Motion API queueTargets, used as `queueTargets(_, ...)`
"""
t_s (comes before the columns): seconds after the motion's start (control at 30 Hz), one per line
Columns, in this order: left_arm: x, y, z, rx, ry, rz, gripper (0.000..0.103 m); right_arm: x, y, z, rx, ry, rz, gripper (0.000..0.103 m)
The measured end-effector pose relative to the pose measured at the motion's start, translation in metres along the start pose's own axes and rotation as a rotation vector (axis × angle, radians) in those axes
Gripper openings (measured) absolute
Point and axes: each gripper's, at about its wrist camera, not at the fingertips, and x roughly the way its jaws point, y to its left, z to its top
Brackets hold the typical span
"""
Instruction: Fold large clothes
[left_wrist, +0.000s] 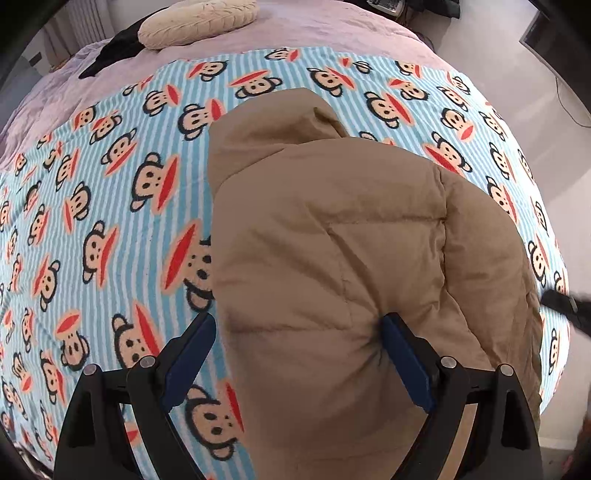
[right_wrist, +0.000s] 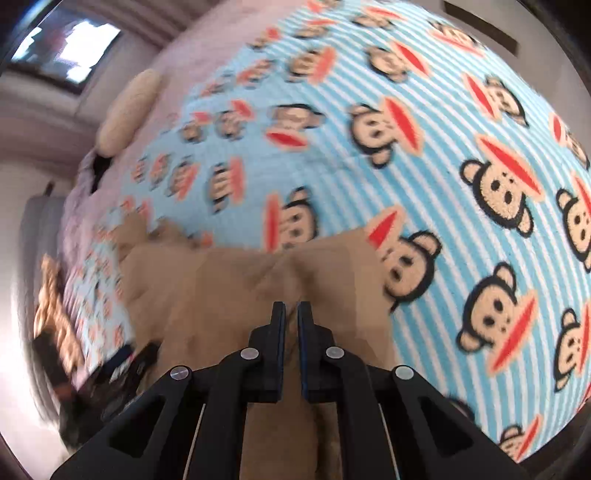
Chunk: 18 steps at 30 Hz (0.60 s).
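left wrist view: the tan puffer jacket (left_wrist: 332, 240) lies folded on the monkey-print blanket (left_wrist: 110, 221), spreading from centre to 12 o'clock of the wide-open, empty left hand-held gripper (left_wrist: 297, 325), whose right finger touches it. right wrist view: the right hand-held gripper (right_wrist: 291, 308) is pinched shut on a jacket fold at 12 o'clock.

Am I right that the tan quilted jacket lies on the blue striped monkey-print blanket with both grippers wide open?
Not quite. Only the left gripper is wide open over the tan quilted jacket; the right wrist view shows the right gripper shut on its fabric.
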Motion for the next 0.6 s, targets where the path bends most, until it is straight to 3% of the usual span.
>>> queueTargets(0.13,-0.007,0.004,-0.005,-0.001,0.000,0.000,0.092,-0.008,0.015,-0.042,-0.066,0.058,0.040,0.007)
queueTargets(0.27,-0.019,0.004,-0.013,0.027,-0.002,-0.005,0.092,0.012,0.013,-0.076,-0.085,0.126,-0.042,0.007)
queueTargets(0.6,-0.044,0.018,-0.041,0.079,-0.006,-0.029,0.092,-0.004,0.022,-0.086,-0.029,0.034,-0.075,0.009)
